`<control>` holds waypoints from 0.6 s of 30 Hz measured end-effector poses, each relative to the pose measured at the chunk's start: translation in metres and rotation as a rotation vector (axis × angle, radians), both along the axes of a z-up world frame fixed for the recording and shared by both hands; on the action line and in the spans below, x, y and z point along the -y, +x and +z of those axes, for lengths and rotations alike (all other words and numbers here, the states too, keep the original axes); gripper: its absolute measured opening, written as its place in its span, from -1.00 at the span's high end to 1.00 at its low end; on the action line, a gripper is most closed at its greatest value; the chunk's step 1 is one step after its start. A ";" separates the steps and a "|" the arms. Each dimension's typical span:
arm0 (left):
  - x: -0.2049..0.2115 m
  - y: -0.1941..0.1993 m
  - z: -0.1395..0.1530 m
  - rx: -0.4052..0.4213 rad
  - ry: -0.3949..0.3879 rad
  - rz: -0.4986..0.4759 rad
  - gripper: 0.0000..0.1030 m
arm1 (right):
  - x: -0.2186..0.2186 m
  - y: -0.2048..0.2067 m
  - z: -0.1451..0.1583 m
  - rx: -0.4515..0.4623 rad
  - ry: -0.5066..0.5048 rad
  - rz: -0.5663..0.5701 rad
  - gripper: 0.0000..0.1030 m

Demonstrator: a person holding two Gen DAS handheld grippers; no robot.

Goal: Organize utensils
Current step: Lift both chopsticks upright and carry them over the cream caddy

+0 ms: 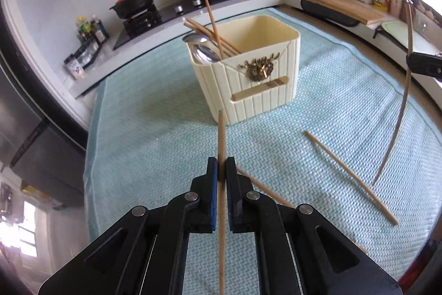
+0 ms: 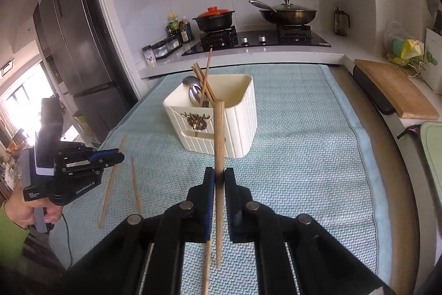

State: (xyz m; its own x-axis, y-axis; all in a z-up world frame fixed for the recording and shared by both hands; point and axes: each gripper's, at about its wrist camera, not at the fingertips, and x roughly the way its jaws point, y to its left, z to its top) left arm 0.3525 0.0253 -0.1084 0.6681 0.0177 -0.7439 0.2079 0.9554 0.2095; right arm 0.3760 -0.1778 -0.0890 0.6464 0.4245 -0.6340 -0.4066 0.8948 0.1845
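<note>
Left gripper (image 1: 221, 170) clamped on a chopstick (image 1: 221, 134); right gripper (image 2: 219, 176) likewise — another chopstick (image 2: 219, 134), holder (image 1: 265, 90) beyond

- Mat (image 1: 154, 101): pale teal, woven herringbone weave.
- Holder (image 1: 265, 90): cream, ribbed with vertical grooves, a bronze-gold ornament on its front.
- Chopsticks (image 1: 350, 176): light tan wood.
- Spoons (image 1: 204, 53): shiny silver.
- Left gripper (image 1: 221, 170): black with blue pads.
- Pot lid (image 2: 214, 10): orange-red.
- Fridge (image 2: 74, 46): dark grey.

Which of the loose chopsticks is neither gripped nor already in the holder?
The chopstick lying flat on the blue mat, right of the holder. The left gripper and right gripper each clamp one; the others stand in the holder.
</note>
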 end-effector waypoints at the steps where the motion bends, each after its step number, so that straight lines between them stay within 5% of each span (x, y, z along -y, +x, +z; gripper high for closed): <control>1: 0.002 0.000 0.003 0.011 -0.011 -0.003 0.92 | 0.000 -0.001 0.002 0.007 0.005 -0.001 0.85; 5: 0.005 0.005 0.014 0.061 0.006 0.026 0.92 | 0.005 -0.006 0.010 0.027 0.028 -0.011 0.85; 18: -0.032 -0.020 0.085 0.187 -0.354 0.028 0.93 | 0.017 -0.020 0.051 0.115 0.077 -0.017 0.85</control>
